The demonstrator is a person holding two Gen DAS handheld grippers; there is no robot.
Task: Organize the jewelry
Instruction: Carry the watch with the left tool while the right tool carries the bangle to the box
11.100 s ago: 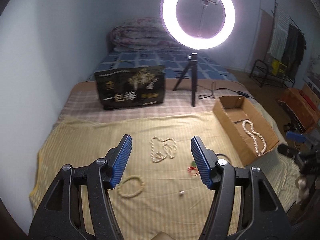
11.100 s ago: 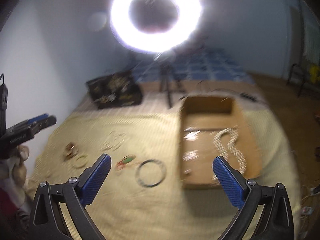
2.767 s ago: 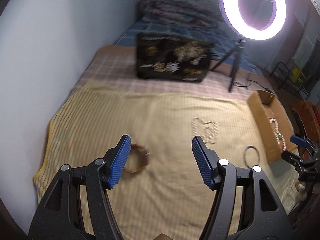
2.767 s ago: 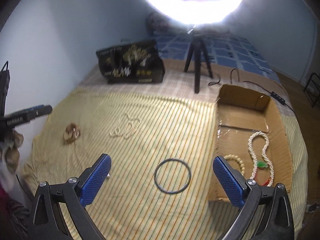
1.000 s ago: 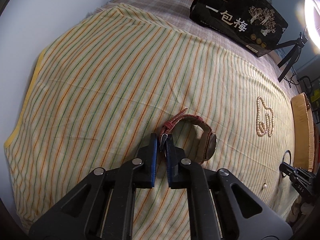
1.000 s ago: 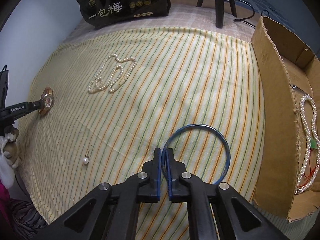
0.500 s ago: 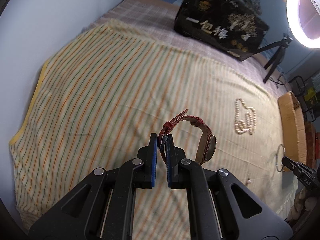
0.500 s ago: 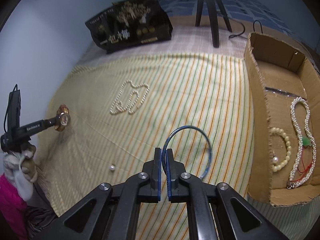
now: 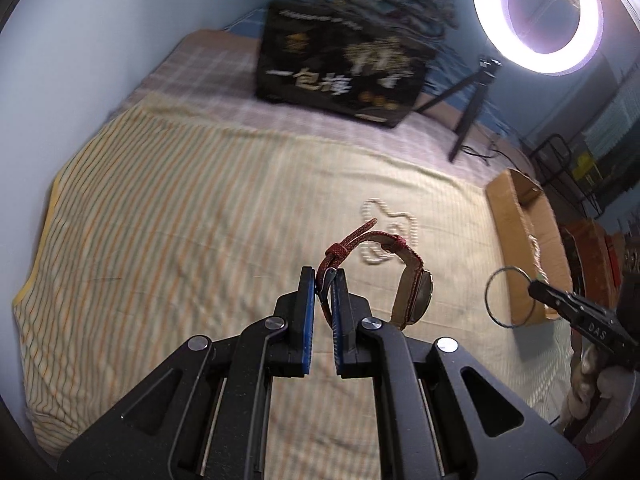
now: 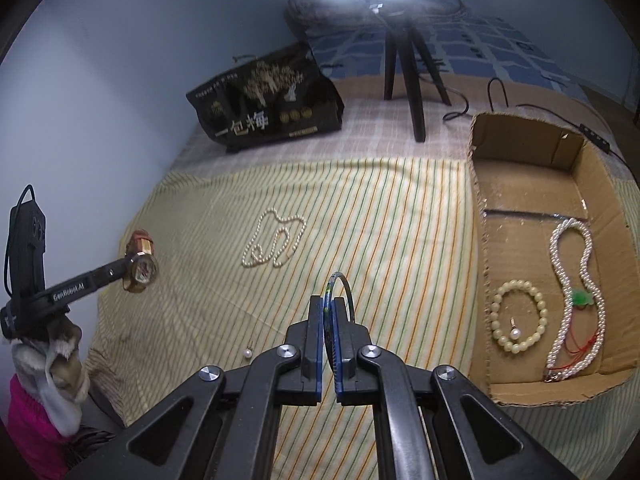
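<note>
Left of the open brown cardboard box, our left gripper pinches the red-strapped watch and our right gripper the thin blue bangle; both narrow grips could slip in carrying.

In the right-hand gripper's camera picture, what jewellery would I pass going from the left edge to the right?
Watch → loose pearl necklace → thin bangle → bead bracelet → pearl necklace with green pendant.
</note>
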